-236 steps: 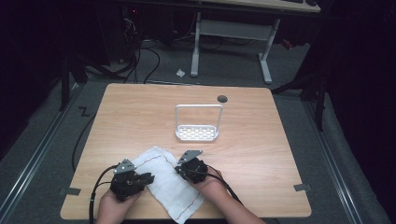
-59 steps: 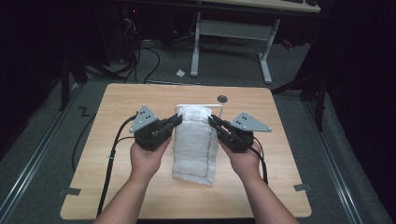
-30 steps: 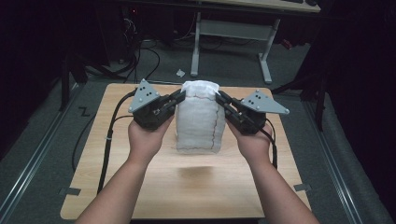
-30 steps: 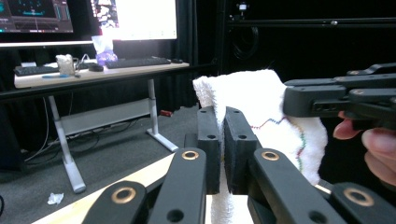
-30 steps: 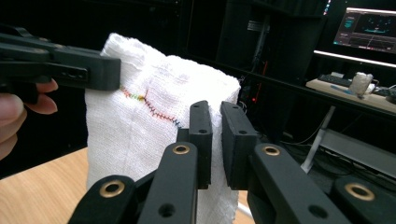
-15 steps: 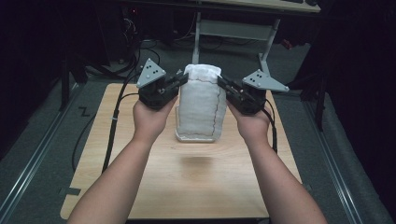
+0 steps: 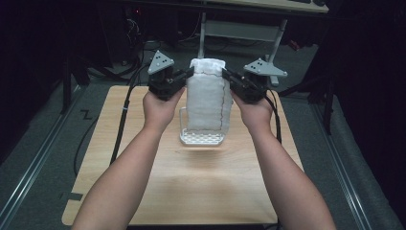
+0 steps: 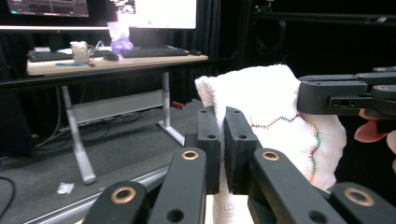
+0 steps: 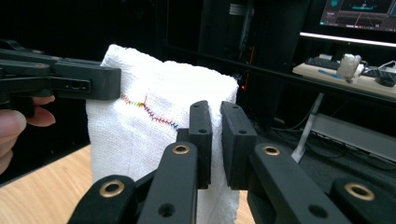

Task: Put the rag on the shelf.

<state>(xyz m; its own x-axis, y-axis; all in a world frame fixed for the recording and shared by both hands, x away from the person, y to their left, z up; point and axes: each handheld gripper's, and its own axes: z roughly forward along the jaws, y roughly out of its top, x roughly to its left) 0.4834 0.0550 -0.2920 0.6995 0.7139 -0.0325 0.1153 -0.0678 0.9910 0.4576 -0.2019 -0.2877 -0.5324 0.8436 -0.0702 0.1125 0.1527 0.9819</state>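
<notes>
Two grippers, left and right, clamp towel above wooden table; dark room.

High view looks down; gripper views face close, sharing the towel.

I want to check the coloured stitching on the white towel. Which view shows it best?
The left gripper view: the rainbow zigzag stitching faces it closely. The right gripper view shows a shorter piece; the high view, a thin line.
</notes>
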